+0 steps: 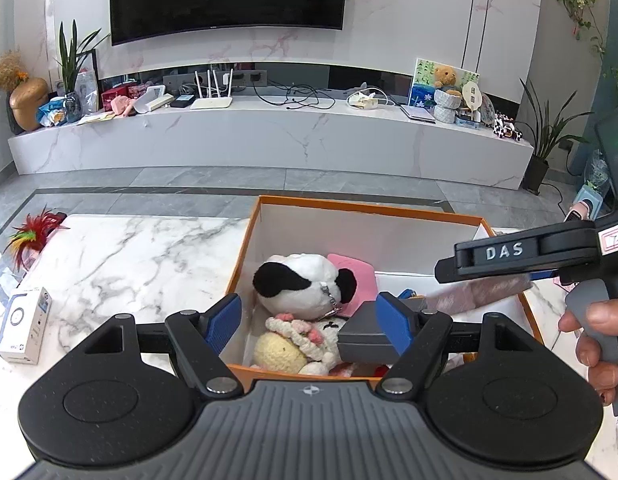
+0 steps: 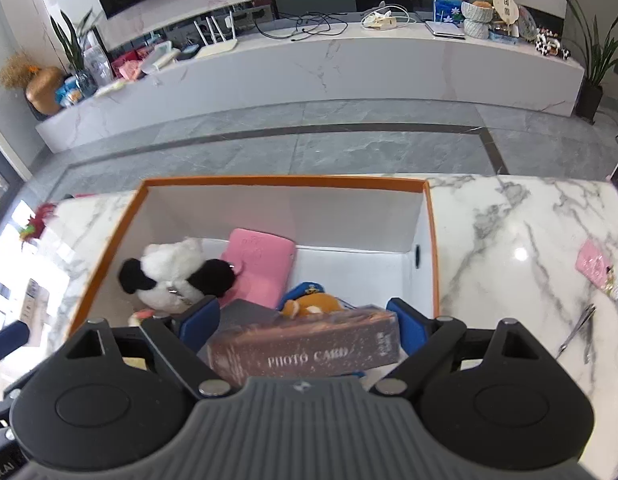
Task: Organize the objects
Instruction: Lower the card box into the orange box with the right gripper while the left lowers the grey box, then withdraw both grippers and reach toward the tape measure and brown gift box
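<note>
**A:** How is the left gripper (image 1: 309, 322) standing?

**B:** Its blue fingers (image 1: 225, 320) are spreading wide with nothing pinched. It is hanging over the near edge of the orange-rimmed box (image 1: 349, 206), which is sitting on the marble table (image 1: 129, 256).

**A:** What is lying ahead of it?

**B:** Straight ahead, between the fingertips, a panda plush (image 1: 297, 280) is resting inside the box, with a crocheted doll (image 1: 293, 340) lying nearer the tool. A grey case (image 1: 365, 340) is sitting just beside the right-hand finger, and a pink pad (image 1: 353, 268) is leaning beyond the panda. Well off to the tool's left, a small white carton (image 1: 25, 324) is lying on the table.

**A:** And the right gripper (image 2: 303, 324)?

**B:** A hand (image 1: 597, 340) is gripping its handle. Its jaws are also standing wide. The brown photo card box (image 2: 305, 344) is lying crosswise between them, tilting, inside the orange-rimmed box; the pads are not visibly pressing on it.

**A:** Anything past that?

**B:** Just beyond it an orange plush in a blue cap (image 2: 313, 304) is peeking out.
</note>
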`<action>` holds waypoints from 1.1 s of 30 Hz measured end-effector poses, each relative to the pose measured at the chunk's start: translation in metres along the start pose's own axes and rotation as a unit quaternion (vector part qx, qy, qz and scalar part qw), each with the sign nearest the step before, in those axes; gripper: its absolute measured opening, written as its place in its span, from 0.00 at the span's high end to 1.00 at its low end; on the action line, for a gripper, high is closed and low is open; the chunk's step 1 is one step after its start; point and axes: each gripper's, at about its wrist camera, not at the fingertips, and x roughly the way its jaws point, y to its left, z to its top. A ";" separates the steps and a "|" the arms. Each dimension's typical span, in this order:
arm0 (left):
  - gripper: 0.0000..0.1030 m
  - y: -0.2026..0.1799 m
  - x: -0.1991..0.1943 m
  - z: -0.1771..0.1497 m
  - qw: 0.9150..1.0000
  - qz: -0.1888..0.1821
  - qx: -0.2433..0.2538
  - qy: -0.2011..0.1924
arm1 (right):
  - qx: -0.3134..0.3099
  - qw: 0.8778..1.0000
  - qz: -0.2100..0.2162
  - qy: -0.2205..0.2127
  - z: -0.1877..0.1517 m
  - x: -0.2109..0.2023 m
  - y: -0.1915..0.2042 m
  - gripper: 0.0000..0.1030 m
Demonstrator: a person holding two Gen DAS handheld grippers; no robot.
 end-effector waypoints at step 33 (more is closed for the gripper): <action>0.15 -0.034 -0.029 -0.156 0.990 -0.062 0.010 0.124 | -0.017 0.997 0.002 -0.076 -0.189 -0.072 -0.061 0.01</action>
